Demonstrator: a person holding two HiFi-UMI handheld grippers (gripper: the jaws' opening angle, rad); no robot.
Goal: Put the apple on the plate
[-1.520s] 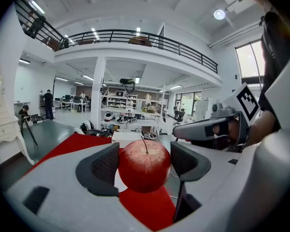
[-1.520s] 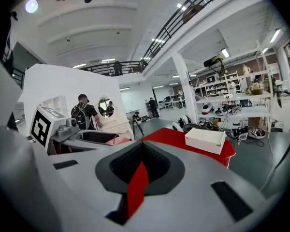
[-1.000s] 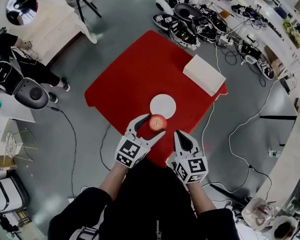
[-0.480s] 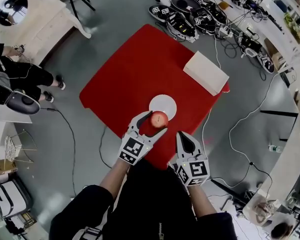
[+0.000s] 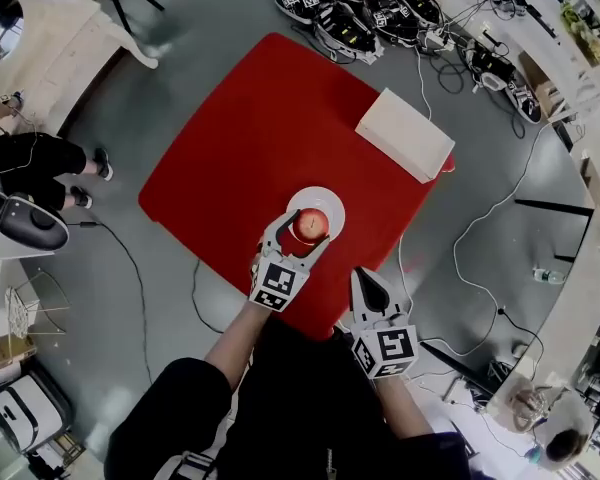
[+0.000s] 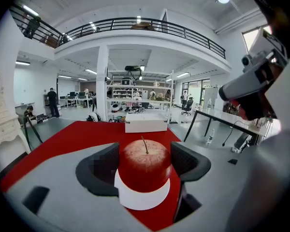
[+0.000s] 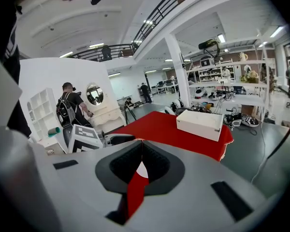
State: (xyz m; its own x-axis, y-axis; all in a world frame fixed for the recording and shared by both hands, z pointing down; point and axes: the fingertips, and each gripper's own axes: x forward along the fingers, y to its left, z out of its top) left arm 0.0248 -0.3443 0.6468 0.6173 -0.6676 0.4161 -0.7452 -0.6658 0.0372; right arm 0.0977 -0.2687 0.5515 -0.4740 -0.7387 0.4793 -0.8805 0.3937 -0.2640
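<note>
left gripper (image 6: 145,164) jaws part-open, clamped on flanks of red apple (image 6: 145,161), stem up, pads (image 6: 189,161) pressing either side; apple held directly over white plate (image 5: 320,195) on red cloth (image 5: 260,118), contact with plate not discernible. right gripper (image 7: 141,164) jaws together, tips meeting, nothing between; held at near edge of cloth, apart from plate. white box (image 5: 405,134) at far corner of cloth, well apart from plate
</note>
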